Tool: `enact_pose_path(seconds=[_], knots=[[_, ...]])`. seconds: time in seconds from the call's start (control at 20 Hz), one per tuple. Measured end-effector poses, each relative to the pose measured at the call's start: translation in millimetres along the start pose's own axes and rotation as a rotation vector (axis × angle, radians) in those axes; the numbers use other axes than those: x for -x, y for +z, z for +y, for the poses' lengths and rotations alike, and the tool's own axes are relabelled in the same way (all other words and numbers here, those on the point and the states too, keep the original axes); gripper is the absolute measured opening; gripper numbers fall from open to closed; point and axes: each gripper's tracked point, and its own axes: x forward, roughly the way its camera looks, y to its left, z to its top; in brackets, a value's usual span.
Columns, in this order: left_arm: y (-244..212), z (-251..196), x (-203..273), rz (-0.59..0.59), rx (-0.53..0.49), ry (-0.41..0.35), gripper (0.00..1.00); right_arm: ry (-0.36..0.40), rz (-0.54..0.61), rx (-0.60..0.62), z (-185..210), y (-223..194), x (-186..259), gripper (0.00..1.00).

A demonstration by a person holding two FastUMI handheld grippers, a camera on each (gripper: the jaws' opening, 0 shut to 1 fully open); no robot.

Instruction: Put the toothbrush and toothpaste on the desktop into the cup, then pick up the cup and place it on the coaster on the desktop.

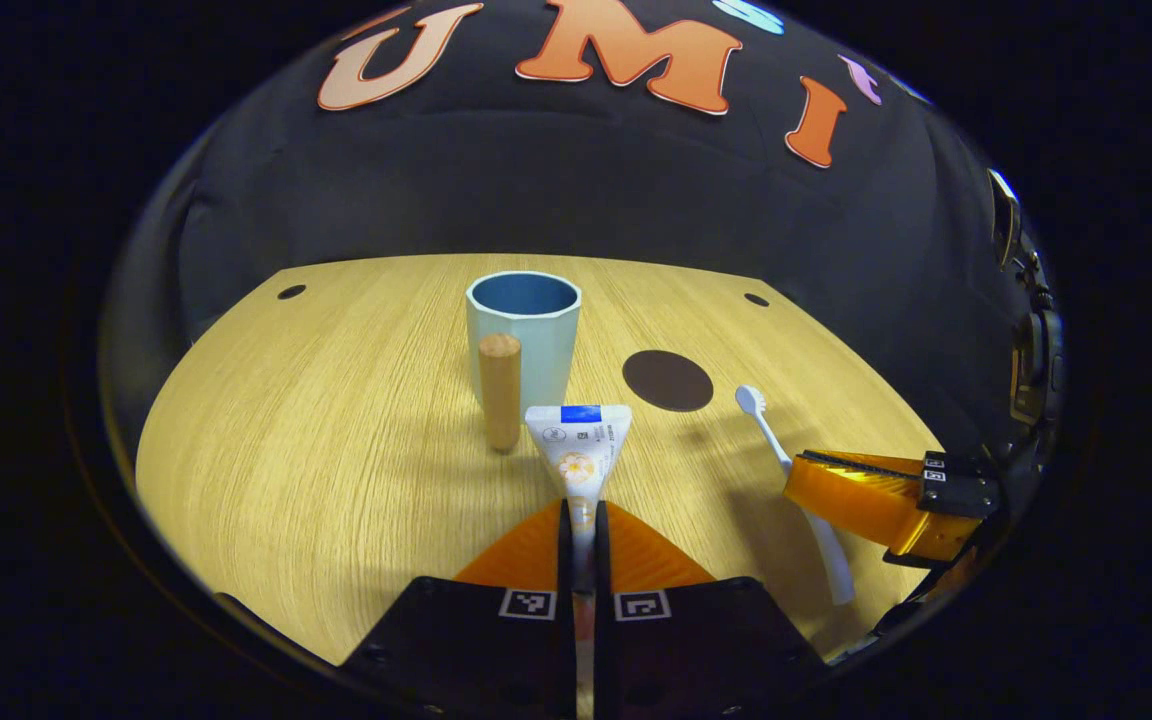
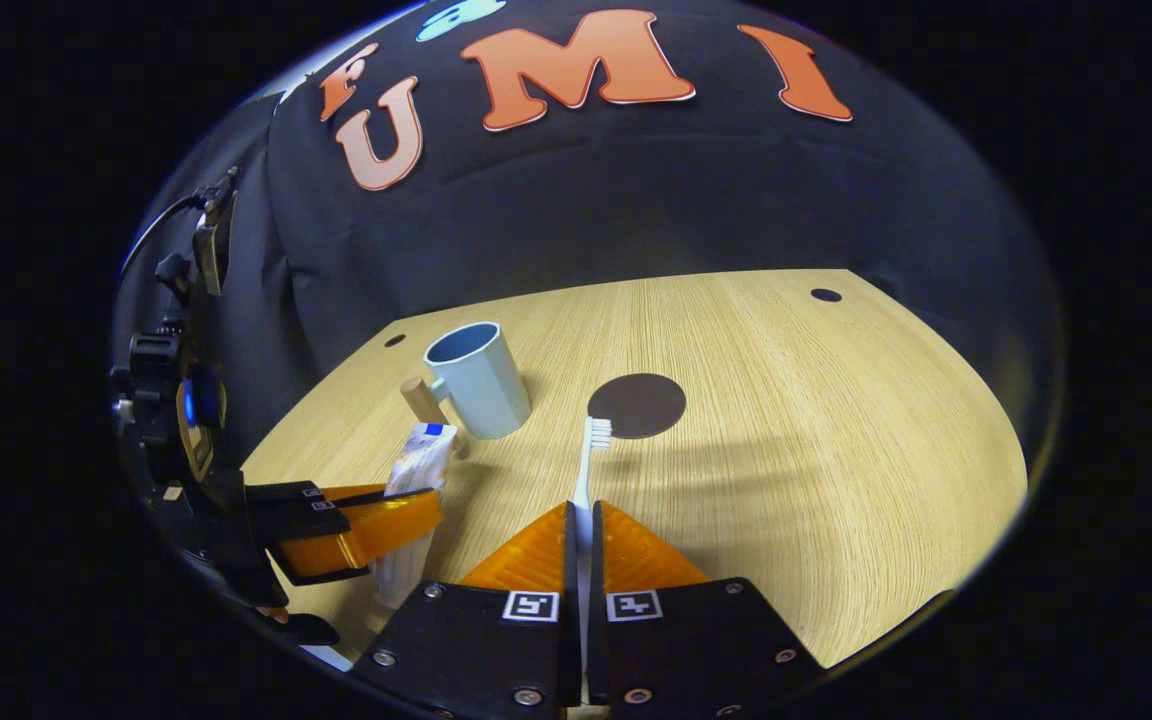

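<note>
Left gripper (image 1: 583,520): ribbed orange fingers on black mounts with square markers; jaws clamped together on the flat crimped end of the toothpaste tube (image 1: 579,452), a white soft tube with a blue band, pointing away toward the cup. In the right gripper view the same tube (image 2: 416,470) stands tilted in that gripper (image 2: 376,530), low at the left.

Right gripper (image 2: 582,540): same build; jaws pressed on the handle of the toothbrush (image 2: 591,460), slim white plastic, bristle head forward, close to the coaster's near edge. In the left gripper view the toothbrush (image 1: 776,450) runs slantwise through the orange fingers of that gripper (image 1: 836,490).

Table (image 1: 336,420): pale wood-grain top, straight fine lines, small dark round holes near the far corners.

Cup (image 1: 524,335): pale blue, faceted sides, darker blue inside, open, upright mid-table; handle a smooth wooden peg (image 1: 500,390) with a rounded top.

Coaster (image 1: 668,380): flat dark brown disc, just right of the cup, bare.
</note>
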Motion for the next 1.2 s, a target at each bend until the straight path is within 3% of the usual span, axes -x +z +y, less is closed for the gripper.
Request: enact_pose_path(seconds=[0.5, 0.9, 1.2], knots=[[55.0, 7.7, 34.0, -0.251, -0.012, -0.066, 0.06, 0.021, -0.127, -0.013, 5.0, 33.7, 12.8, 0.03], [102.3, 25.7, 30.0, -0.4, -0.04, -0.04, 0.06, 0.04, -0.205, -0.007, 12.8, 62.2, 12.2, 0.03], [149.7, 54.9, -4.8, -0.445, 0.025, -0.003, 0.06, 0.039, -0.263, 0.004, 10.9, 87.4, 6.5, 0.03]])
